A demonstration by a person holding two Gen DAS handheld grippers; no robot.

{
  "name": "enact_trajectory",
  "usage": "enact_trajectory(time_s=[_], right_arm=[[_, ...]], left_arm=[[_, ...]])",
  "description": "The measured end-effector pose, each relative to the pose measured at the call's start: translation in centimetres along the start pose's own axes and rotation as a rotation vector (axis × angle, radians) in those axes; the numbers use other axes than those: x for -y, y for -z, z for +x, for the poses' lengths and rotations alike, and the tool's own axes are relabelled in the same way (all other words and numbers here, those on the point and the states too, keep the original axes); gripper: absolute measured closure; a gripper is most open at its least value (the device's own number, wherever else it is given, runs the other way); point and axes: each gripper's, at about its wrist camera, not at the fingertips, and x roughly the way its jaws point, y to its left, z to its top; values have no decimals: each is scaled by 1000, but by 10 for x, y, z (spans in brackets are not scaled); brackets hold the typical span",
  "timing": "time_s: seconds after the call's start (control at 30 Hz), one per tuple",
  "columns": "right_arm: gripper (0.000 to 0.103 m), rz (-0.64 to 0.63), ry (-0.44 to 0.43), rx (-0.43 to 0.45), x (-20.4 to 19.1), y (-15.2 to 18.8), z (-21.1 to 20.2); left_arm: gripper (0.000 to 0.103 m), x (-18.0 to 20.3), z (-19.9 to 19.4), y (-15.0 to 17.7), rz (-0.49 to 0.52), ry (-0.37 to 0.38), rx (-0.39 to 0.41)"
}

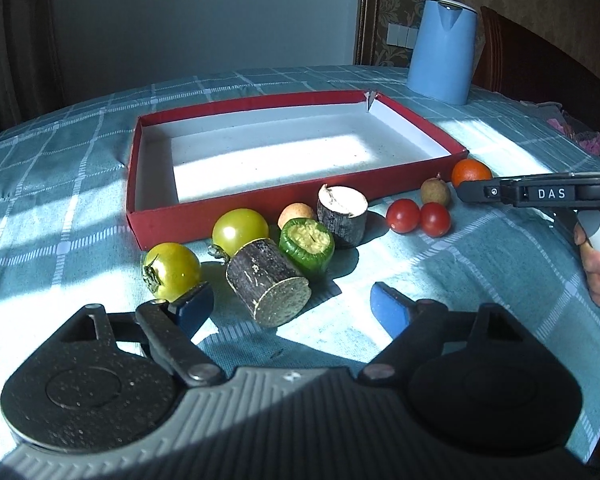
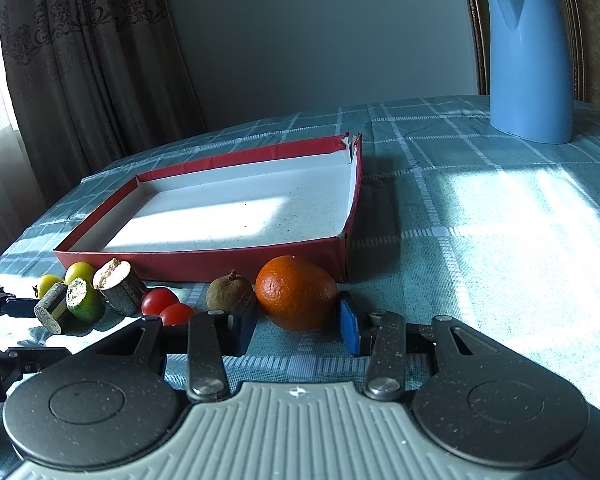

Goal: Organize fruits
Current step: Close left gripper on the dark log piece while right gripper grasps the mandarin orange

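Fruit all sits outside the red box [image 1: 236,216], lined along its near wall on the checked tablecloth [image 1: 60,208]; box floor is bare, so by my reading the sorting has barely begun

Left gripper [image 1: 292,304]: jaws stand wide, nothing pressed between the pads. Dark cut piece [image 1: 266,284] lies on its side just ahead, between the fingers but clear of both. Left pad sits close against a yellow-green tomato [image 1: 171,270]; contact uncertain. Behind: second yellow-green tomato [image 1: 240,230], green cut piece [image 1: 308,246], small pale fruit [image 1: 296,213], upright dark stub [image 1: 342,214], two red tomatoes [image 1: 418,216], brown fruit [image 1: 435,191]

Right gripper [image 2: 298,320]: fingers bracket the orange [image 2: 296,292] on both sides, part-way closed. Blue pad is just beside the peel; whether either pad truly presses cannot be told. Orange rests on the cloth, close to the box's near corner

Step in hand, as I judge it: first pick-ups, one per hand

Next move likely calls for the right to confirm a firm hold, lift clear over the low wall and set down inside. Left needs to advance and close on the dark piece without nudging the tomato

Blue jug [image 2: 528,64] stands well apart, no obstacle
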Motion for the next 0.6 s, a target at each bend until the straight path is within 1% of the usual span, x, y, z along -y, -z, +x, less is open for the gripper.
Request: enact_trajectory(time_s=[0.03,0.1,0.13,0.17,0.23,0.37,0.5,0.6], right_arm=[[61,1,-1,0,0,0,0],[61,0,0,0,0,0,0],[61,0,0,-1,0,0,0],[61,-2,2,-2,-1,0,0],[61,-4,3,-2,-1,0,0],[61,-3,3,-2,-1,0,0],[61,-1,0,3,0,0,0],[61,-3,4,20,-1,0,-3]], left_arm=[[21,-1,0,-1,-15,-14,10],[33,1,-1,-1,-16,-36,18],[53,2,0,0,-12,-42,13],[59,4,1,0,-8,-61,12],[62,9,2,1,20,-100,23],[63,16,1,4,53,-134,43],[63,27,-3,9,102,-190,72],[63,31,-9,13,114,-198,94]])
